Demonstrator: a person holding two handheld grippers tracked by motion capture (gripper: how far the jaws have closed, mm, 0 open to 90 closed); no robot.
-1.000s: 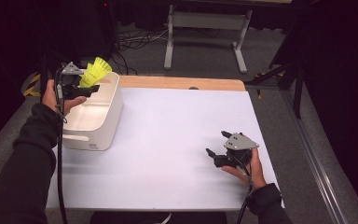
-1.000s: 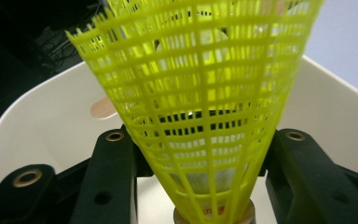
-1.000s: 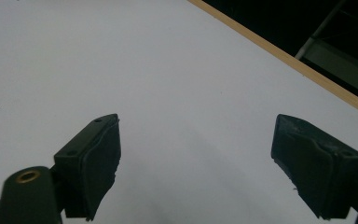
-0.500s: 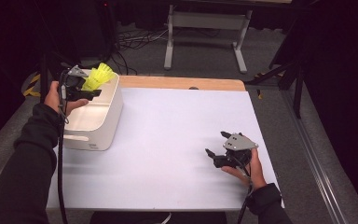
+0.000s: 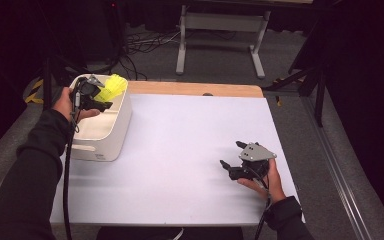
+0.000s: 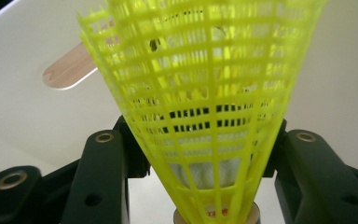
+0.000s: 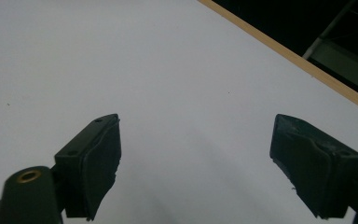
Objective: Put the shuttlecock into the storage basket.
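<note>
A yellow mesh shuttlecock (image 5: pixel 114 86) hangs over the far end of a white bin (image 5: pixel 100 150) at the table's left. My left gripper (image 5: pixel 101 99) is shut on it, the skirt pointing away from the hand. In the left gripper view the shuttlecock's skirt (image 6: pixel 205 107) rises between the two black jaws of the left gripper (image 6: pixel 205 158), its cork base low between them, with the bin's white wall (image 6: pixel 28 107) behind. My right gripper (image 5: pixel 231 154) rests open near the table's front right. In the right gripper view the right gripper (image 7: pixel 196 158) has only bare white tabletop between its jaws.
The white table (image 5: pixel 180 140) has a wooden strip (image 5: pixel 195 89) along its far edge. A wood-coloured, round-ended shape (image 6: pixel 70 70) shows on the bin's inner wall. Beyond the table are a metal stand (image 5: pixel 220 30), cables on the floor and dark surroundings.
My left gripper has sunk a little and shifted right with the shuttlecock, closer over the bin. The right gripper has stayed where it was.
</note>
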